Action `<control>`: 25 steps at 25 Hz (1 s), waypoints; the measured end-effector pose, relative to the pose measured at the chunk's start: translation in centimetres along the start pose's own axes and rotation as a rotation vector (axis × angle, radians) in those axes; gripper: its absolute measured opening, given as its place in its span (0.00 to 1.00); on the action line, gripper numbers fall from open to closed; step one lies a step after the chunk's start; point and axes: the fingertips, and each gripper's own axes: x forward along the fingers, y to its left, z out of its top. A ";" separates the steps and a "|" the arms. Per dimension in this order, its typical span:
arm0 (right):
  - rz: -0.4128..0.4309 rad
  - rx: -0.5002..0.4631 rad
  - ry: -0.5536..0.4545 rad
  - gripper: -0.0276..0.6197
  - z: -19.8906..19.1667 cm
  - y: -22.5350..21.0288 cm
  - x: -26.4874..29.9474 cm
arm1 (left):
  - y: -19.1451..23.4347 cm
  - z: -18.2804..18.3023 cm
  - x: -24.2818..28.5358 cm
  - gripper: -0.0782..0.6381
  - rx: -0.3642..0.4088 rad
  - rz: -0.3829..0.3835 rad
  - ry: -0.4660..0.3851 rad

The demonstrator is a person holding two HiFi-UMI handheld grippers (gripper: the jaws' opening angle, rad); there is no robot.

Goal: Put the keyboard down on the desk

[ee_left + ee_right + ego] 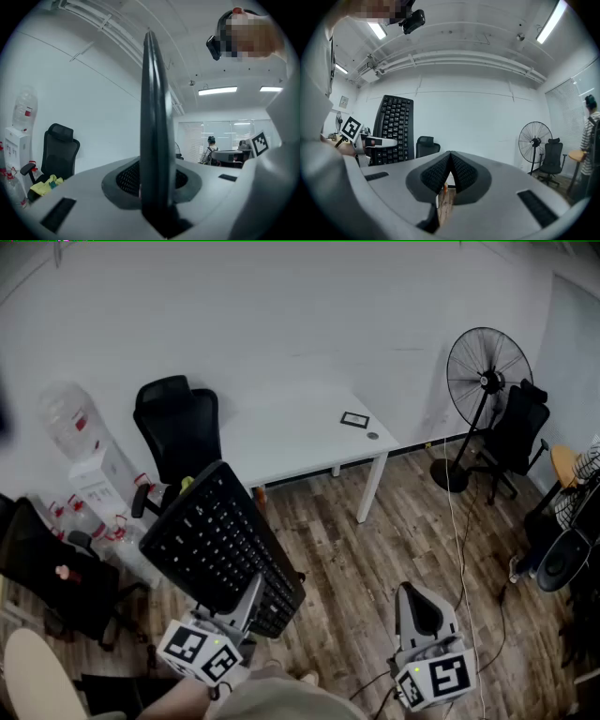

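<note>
A black keyboard [220, 545] hangs in the air at the lower left of the head view, keys facing up and to the right, well short of the white desk [281, 432]. My left gripper [246, 601] is shut on its near edge. In the left gripper view the keyboard [153, 136] shows edge-on as a dark upright slab between the jaws. My right gripper [419, 601] is shut with nothing in it, held over the wooden floor at lower right. The right gripper view shows the keyboard [393, 129] at left with the left gripper's finger across it.
A black office chair [178, 432] stands at the desk's left end. A small dark framed item [354, 420] and a small round object [373, 436] lie near the desk's right corner. A standing fan [483, 381], another chair [516, 432] and a water dispenser [89, 474] ring the room.
</note>
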 end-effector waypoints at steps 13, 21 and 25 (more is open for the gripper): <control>-0.020 0.069 -0.032 0.08 -0.7 -0.3 -0.6 | 0.0 0.4 0.2 0.27 0.030 -0.020 0.019; -0.010 0.063 -0.033 0.08 -0.7 -0.8 -0.9 | -1.0 0.8 1.6 0.27 0.040 -0.032 0.012; 0.002 0.081 -0.031 0.08 -0.8 -0.4 -0.2 | -0.3 0.5 2.2 0.27 0.028 -0.039 0.019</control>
